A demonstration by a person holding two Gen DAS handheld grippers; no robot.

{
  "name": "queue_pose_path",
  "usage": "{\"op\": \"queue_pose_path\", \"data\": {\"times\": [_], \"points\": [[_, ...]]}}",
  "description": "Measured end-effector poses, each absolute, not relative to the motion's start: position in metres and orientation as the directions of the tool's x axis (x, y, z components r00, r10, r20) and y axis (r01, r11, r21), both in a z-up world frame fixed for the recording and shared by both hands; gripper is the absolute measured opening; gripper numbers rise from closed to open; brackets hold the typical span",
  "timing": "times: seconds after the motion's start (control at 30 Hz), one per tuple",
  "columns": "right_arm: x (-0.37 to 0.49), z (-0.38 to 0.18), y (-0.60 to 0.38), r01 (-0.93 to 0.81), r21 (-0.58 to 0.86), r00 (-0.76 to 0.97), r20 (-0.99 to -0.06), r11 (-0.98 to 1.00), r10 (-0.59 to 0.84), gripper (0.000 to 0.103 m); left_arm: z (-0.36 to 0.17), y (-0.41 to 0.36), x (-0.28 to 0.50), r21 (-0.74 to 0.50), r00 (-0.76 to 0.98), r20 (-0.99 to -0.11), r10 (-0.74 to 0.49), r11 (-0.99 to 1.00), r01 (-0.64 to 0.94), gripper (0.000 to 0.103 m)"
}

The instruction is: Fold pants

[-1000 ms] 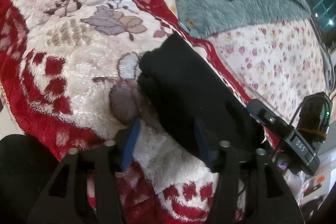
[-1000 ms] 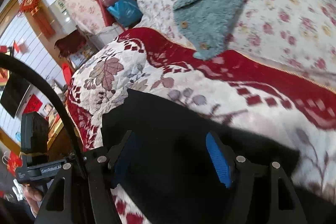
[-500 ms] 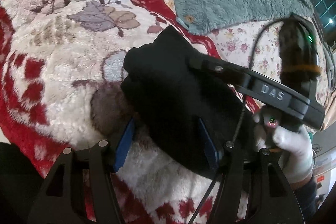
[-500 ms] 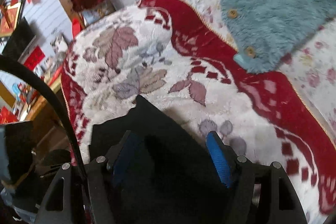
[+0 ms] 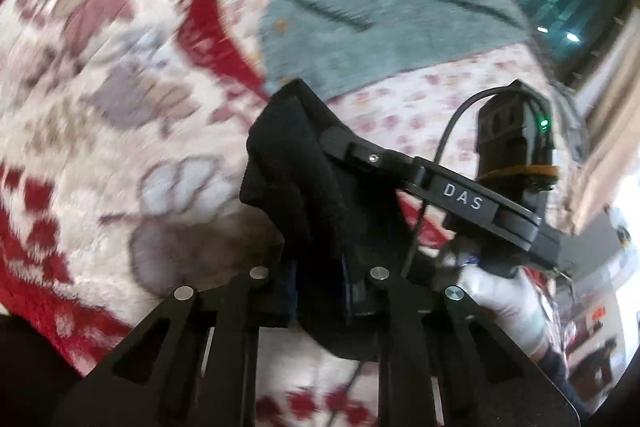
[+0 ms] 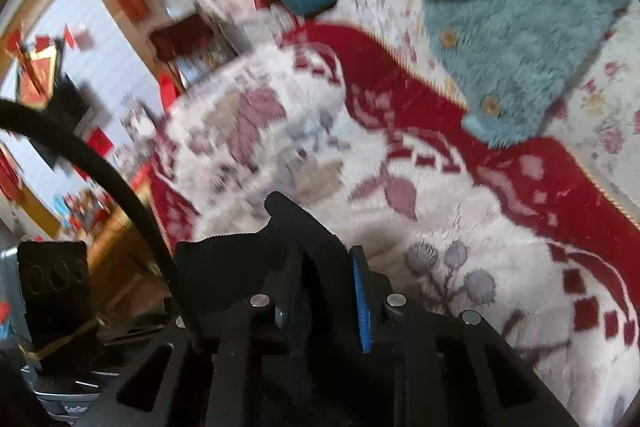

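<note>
The blanket [image 5: 80,115] serves as folding surface, a teal cardigan [image 5: 360,39] lying clear at 1 o'clock, while the bunched black pants [image 5: 304,195] hang pinched by both left claw [image 5: 318,291] and right claw [image 6: 332,291], apparently for carrying.

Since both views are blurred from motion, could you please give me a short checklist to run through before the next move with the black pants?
1. Left claw shut on the black pants: ok.
2. Right claw shut on the pants: ok.
3. Pants bundle lifted off the red-and-white blanket: cannot tell, blurred.
4. Teal fleece cardigan apart from the pants: ok.
5. Black cable clear of the fabric: cannot tell.
6. Fold edges aligned: cannot tell, the fabric is bunched.
</note>
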State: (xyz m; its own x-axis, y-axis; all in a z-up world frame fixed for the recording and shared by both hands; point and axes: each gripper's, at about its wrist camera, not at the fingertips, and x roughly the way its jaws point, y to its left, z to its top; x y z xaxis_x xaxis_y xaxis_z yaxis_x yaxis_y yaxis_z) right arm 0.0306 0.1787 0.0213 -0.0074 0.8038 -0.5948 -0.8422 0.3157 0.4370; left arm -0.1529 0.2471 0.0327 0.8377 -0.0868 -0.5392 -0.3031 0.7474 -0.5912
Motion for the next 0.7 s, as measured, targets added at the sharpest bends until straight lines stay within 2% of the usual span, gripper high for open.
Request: {"op": "queue_pose_path", "data": {"times": [0.17,0.33,0.5,0.7], "points": [[0.028,0.070,0.115,-0.808,0.517,0.036,-0.438,0.284,0.898,0.021,0.085,0.206,-0.150,-0.578,0.882,-0.435,-0.180,0.807,-0.121,0.015],[0.024,0.101,0.029,-0.782,0.547,0.123,-0.332,0.297,0.935,0.021,0.114,0.145,-0.135,-0.539,0.865,-0.389,-0.316,0.840,0.065,0.015],[0.019,0.095,-0.064,-0.723,0.575,0.250,-0.298,0.382,0.921,0.021,0.111,0.074,-0.108,-0.497,0.798,-0.428,-0.423,0.848,0.183,0.015],[0.022,0.043,-0.161,-0.562,0.638,0.386,-0.360,0.526,0.849,0.021,0.061,-0.009,-0.073,-0.449,0.677,-0.561,-0.477,0.862,0.235,0.015]]}}
